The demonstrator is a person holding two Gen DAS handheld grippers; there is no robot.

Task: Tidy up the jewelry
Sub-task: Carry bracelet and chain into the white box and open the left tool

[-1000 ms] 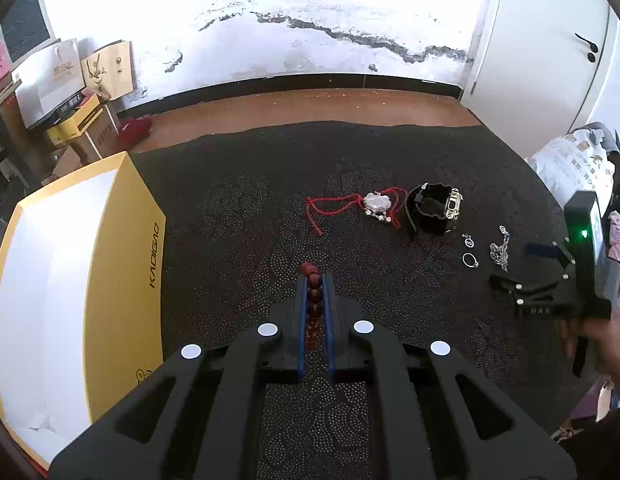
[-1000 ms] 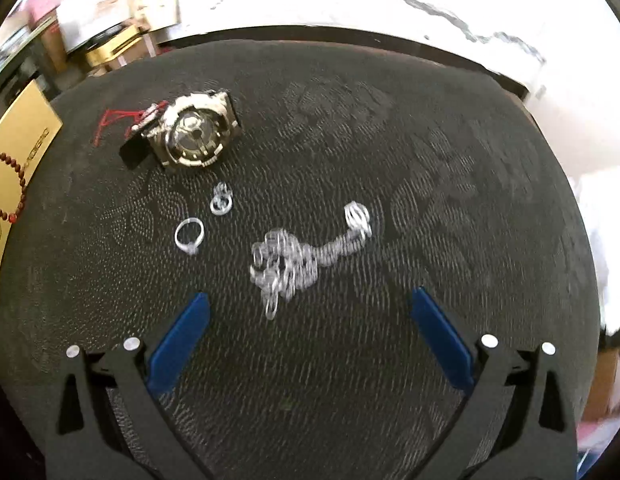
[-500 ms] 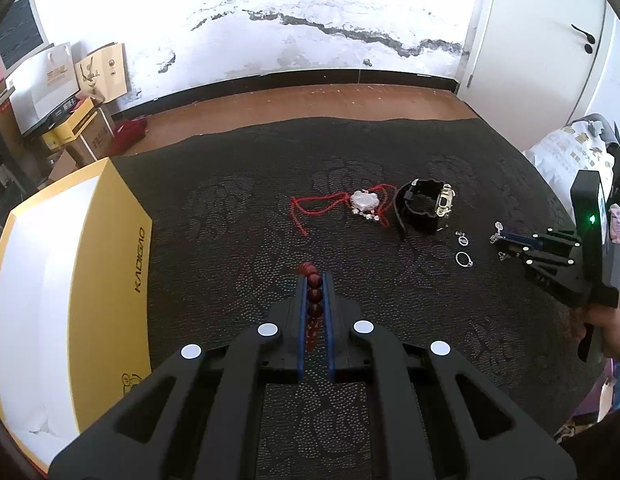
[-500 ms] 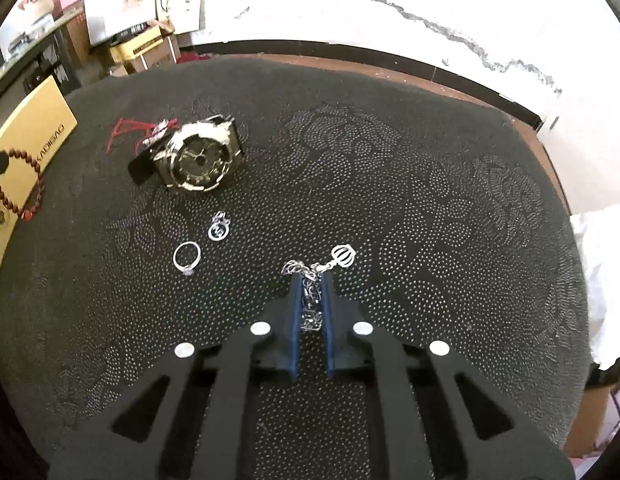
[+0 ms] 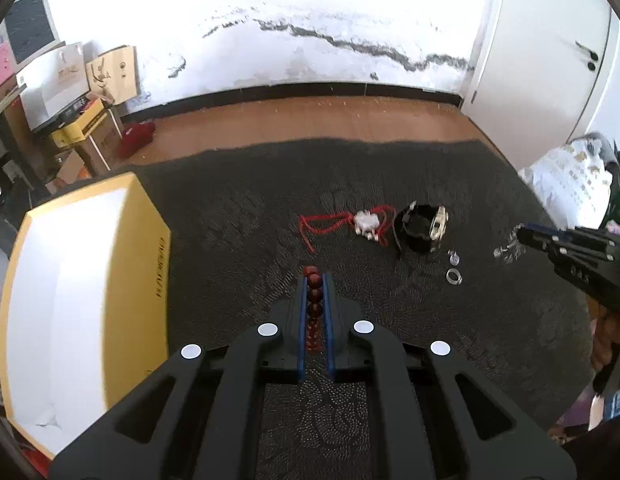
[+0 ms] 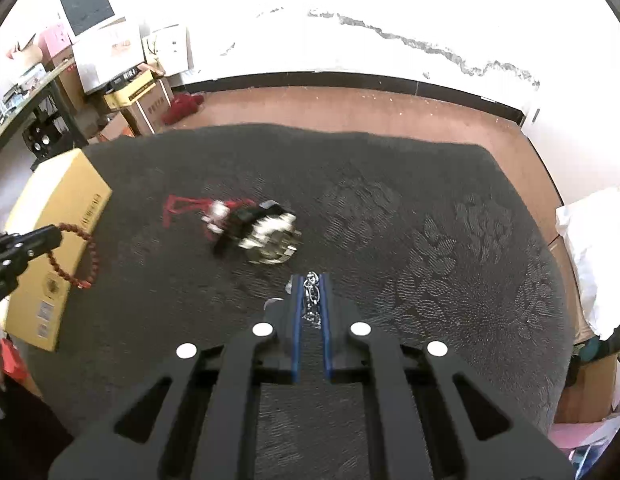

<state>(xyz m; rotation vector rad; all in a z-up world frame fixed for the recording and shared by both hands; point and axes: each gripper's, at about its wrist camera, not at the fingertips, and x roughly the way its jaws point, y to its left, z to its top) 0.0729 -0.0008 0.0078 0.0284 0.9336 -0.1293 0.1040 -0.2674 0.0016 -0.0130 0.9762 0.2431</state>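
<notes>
Two fisheye views are provided, each mounted behind a gripper and directed forward and steeply downward along its fingers. In the left wrist view, the left gripper [image 5: 314, 280] occupies the lower centre; the dark patterned cloth [image 5: 230, 216] is viewed from above at moderate range, with the yellow box [image 5: 150, 264] close at left. In the right wrist view, the right gripper [image 6: 310, 282] fills the lower centre. The cloth, the box [image 6: 66, 200], the watch [image 5: 424, 228] [image 6: 270, 234] and the far wall are shared. Each gripper is visible at the edge of the opposite view.
</notes>
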